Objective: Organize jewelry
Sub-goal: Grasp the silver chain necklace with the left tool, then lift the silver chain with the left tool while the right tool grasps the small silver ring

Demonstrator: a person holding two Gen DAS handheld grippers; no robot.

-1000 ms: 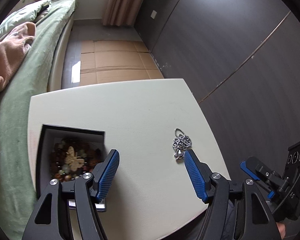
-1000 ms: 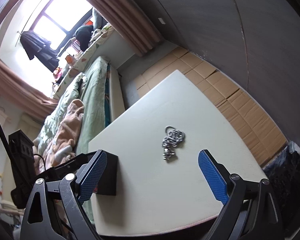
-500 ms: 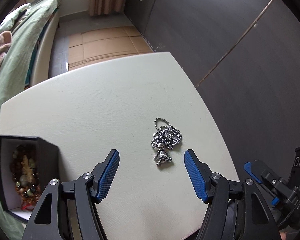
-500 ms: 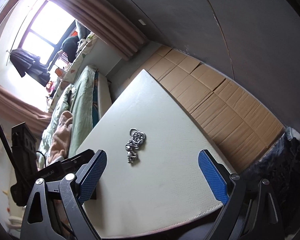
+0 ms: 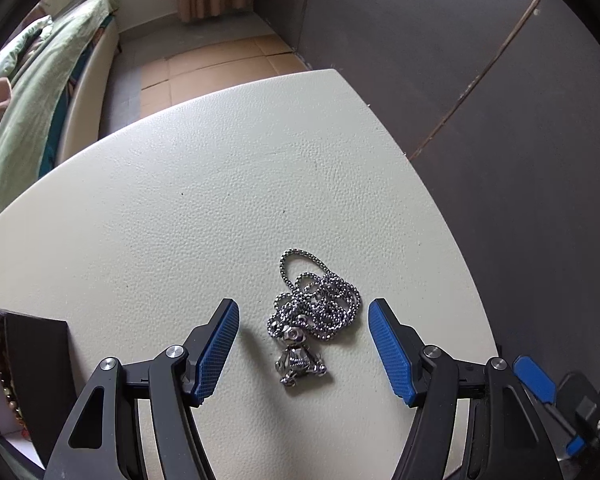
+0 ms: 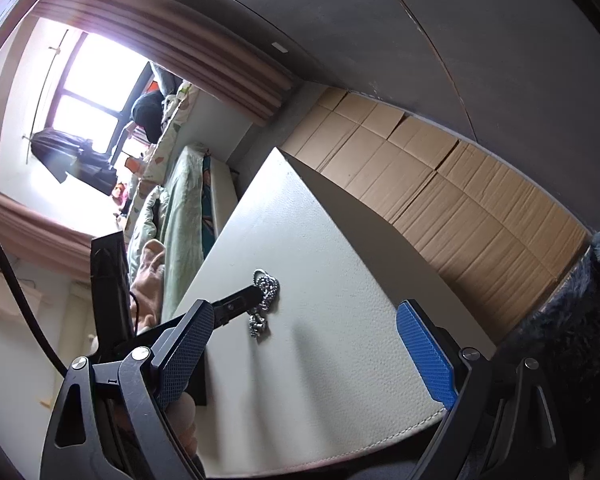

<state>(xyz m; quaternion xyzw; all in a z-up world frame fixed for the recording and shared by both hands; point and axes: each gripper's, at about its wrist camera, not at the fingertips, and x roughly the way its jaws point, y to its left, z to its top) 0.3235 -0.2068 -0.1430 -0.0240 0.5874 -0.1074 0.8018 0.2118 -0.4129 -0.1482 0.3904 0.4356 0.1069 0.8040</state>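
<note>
A silver chain necklace with a small figure pendant [image 5: 310, 322] lies in a heap on the cream table [image 5: 220, 200]. My left gripper [image 5: 303, 346] is open, low over the table, with the necklace between its two blue pads and touching neither. A black jewelry box [image 5: 28, 376] holding a beaded bracelet sits at the left edge. My right gripper [image 6: 324, 352] is open and empty, held back from the table's near edge. In the right wrist view the necklace [image 6: 265, 304] shows beside the left gripper's finger [image 6: 236, 304].
The table's right edge [image 5: 452, 240] drops off beside a dark wall panel [image 5: 500, 120]. Cardboard sheets [image 5: 220, 72] cover the floor beyond the table. A bed with green bedding [image 5: 32, 92] runs along the left. A window with curtains [image 6: 92, 92] is far off.
My left gripper has moved right from the box and down, so the necklace now sits between its open pads. My right gripper has tilted and drawn back to the right.
</note>
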